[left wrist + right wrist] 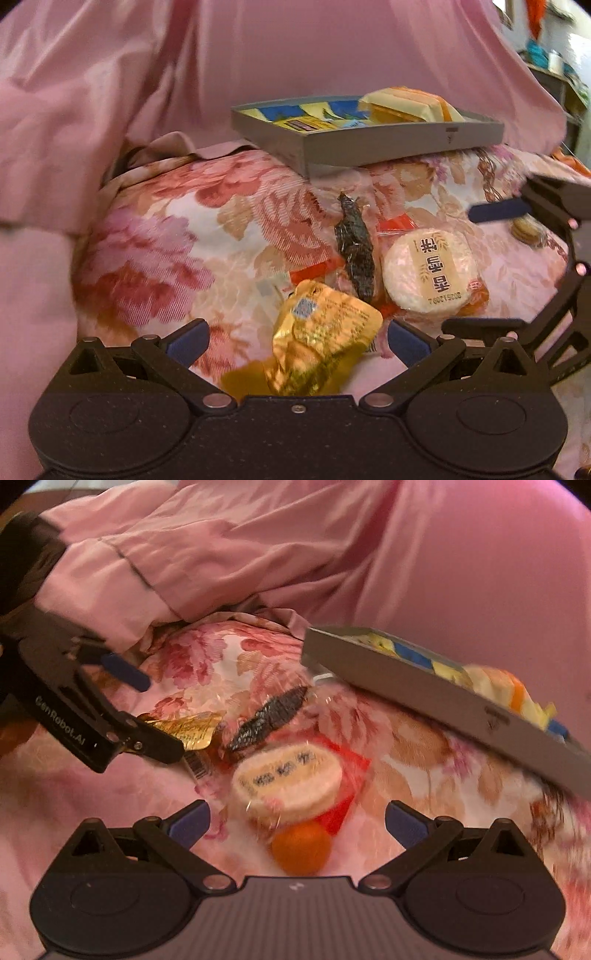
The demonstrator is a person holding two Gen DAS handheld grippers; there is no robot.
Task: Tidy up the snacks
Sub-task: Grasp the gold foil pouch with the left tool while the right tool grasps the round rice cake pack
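Observation:
Loose snacks lie on a floral bedspread (177, 236). A gold foil packet (317, 339) sits between the open jaws of my left gripper (297, 338). Beyond it lie a dark wrapped strip (356, 247) and a round white rice cake (430, 273). A grey tray (369, 146) at the back holds yellow and blue packets (406, 105). My right gripper (297, 819) is open over the rice cake (288, 779) and an orange round snack (301, 849). The right wrist view also shows the gold packet (184, 729), the dark strip (269, 716) and the tray (424, 690).
Pink quilt folds (92, 110) rise behind and left of the snacks. The right gripper's arm (546, 206) enters the left wrist view at the right; the left gripper's body (74, 709) crosses the right wrist view at the left. A shelf (554, 74) stands far right.

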